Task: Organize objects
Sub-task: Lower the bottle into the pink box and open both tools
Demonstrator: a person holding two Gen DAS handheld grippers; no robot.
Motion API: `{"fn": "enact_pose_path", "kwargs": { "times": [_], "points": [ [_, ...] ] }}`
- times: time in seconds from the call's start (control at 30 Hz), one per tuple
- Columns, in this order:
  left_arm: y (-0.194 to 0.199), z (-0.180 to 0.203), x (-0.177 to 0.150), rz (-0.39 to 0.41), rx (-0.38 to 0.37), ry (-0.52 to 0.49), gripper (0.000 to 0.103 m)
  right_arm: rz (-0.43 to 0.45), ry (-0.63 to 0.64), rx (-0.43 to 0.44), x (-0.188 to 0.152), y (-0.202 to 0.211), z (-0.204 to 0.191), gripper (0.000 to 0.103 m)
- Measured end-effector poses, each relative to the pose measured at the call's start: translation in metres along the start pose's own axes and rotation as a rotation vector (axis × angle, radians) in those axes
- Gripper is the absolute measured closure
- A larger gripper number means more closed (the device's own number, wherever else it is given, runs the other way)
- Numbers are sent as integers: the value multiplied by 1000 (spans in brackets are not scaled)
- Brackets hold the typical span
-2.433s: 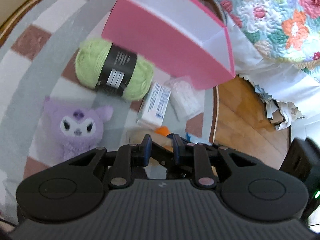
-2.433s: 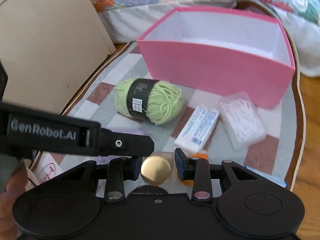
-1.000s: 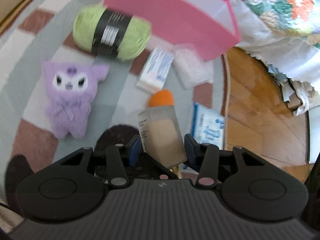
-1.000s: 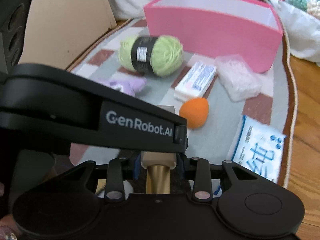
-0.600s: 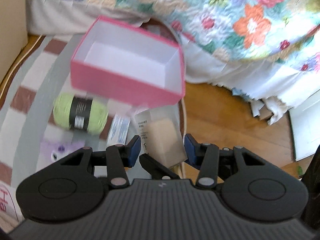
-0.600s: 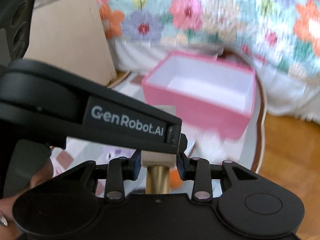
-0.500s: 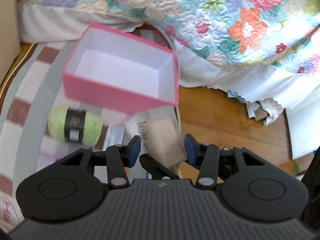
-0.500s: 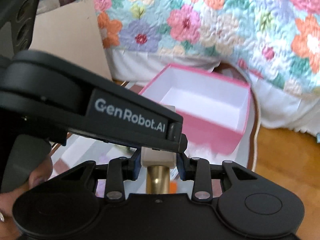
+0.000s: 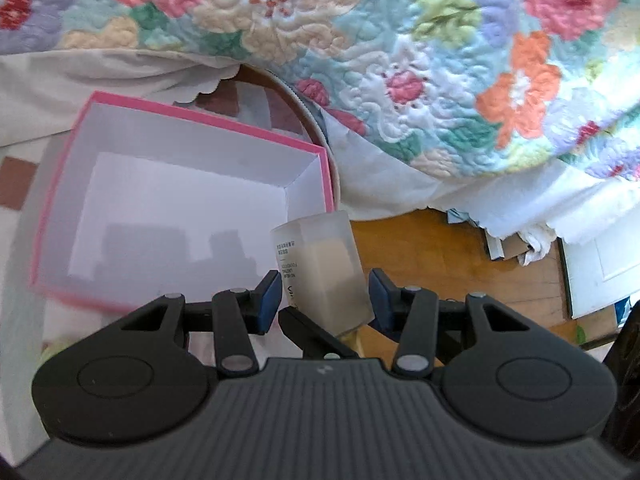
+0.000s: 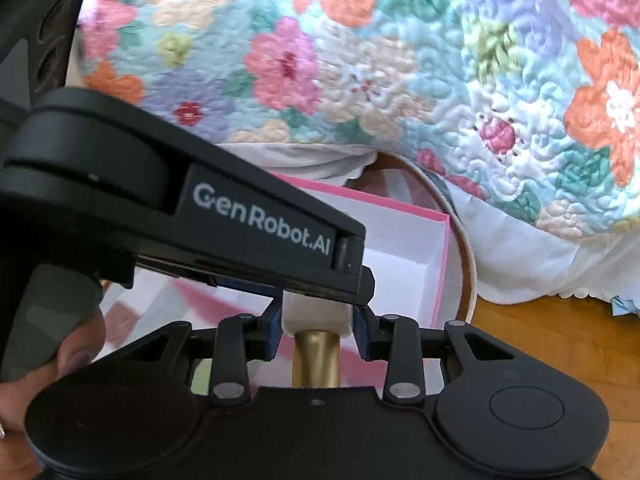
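Right gripper (image 10: 316, 322): closed on a frosted bottle (image 9: 322, 270) with a gold cap (image 10: 316, 360); the blue pads are pressed against the pale shoulder just above the cap. Left gripper (image 9: 322, 296): part-open around the same bottle; its body is seen between the blue fingers (image 9: 268, 300), a gap showing on the right side; whether the left pad touches cannot be told. Floral quilt (image 9: 400, 40): draped beyond the pink box (image 9: 56, 184), with a white bed skirt (image 9: 420, 184) below it. Pink box: open, white inside, set on a checked rug (image 9: 16, 184); the bottle is held over its near right corner. Wooden floor (image 9: 440, 264): seen to the right of the box. One fingertip (image 10: 76, 360) is seen on the left gripper's handle.
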State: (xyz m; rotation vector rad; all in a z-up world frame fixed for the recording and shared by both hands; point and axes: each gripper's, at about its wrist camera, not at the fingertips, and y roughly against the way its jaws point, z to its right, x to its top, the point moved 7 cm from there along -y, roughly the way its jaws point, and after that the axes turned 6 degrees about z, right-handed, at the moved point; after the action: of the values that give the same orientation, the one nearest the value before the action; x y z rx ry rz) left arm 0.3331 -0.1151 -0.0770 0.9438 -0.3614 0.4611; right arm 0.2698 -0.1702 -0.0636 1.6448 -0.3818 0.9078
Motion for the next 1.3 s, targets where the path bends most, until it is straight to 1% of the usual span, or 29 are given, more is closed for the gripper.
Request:
{"fn": "enact_pose_path", "kwargs": {
  "times": [0.13, 0.23, 0.33, 0.43, 0.53, 0.6, 0.67, 0.77, 0.87, 0.93, 1.0, 1.03, 1.17, 1.3],
  "points": [
    [-48, -14, 15, -48, -18, 6, 57, -22, -9, -27, 0, -45, 24, 63],
    [-85, -27, 21, -84, -37, 55, 57, -35, -5, -54, -5, -76, 39, 63],
    [-114, -39, 23, -107, -26, 66, 57, -48, -24, -79, -12, -104, 53, 63],
    [-133, -54, 26, -131, -13, 81, 57, -67, -16, -99, -18, -129, 58, 63],
    [-146, -67, 28, -154, -6, 98, 57, -96, 5, -84, -22, -149, 58, 63],
    [-155, -79, 30, -170, -3, 139, 57, -120, 33, -79, -24, -160, 57, 63],
    [-163, -87, 30, -177, 0, 172, 57, -156, 47, -62, -25, -173, 57, 63],
    [-174, -94, 31, -187, 18, 192, 58, -205, 64, -46, -26, -189, 59, 63],
    [-185, -98, 28, -212, 41, 208, 58, -247, 78, -35, -30, -202, 62, 63],
    [-190, -98, 25, -234, 73, 190, 60, -271, 86, -26, -34, -208, 64, 63],
    [-194, -98, 21, -243, 104, 161, 68, -302, 77, -8, -40, -211, 65, 63],
    [-196, -98, 20, -244, 114, 149, 67, -310, 78, -2, -42, -211, 66, 63],
    [-194, -97, 17, -241, 117, 157, 68, -315, 123, 26, -48, -201, 63, 60],
    [-190, -100, 10, -263, 113, 213, 68, -309, 144, 61, -51, -179, 60, 60]
  ]
}}
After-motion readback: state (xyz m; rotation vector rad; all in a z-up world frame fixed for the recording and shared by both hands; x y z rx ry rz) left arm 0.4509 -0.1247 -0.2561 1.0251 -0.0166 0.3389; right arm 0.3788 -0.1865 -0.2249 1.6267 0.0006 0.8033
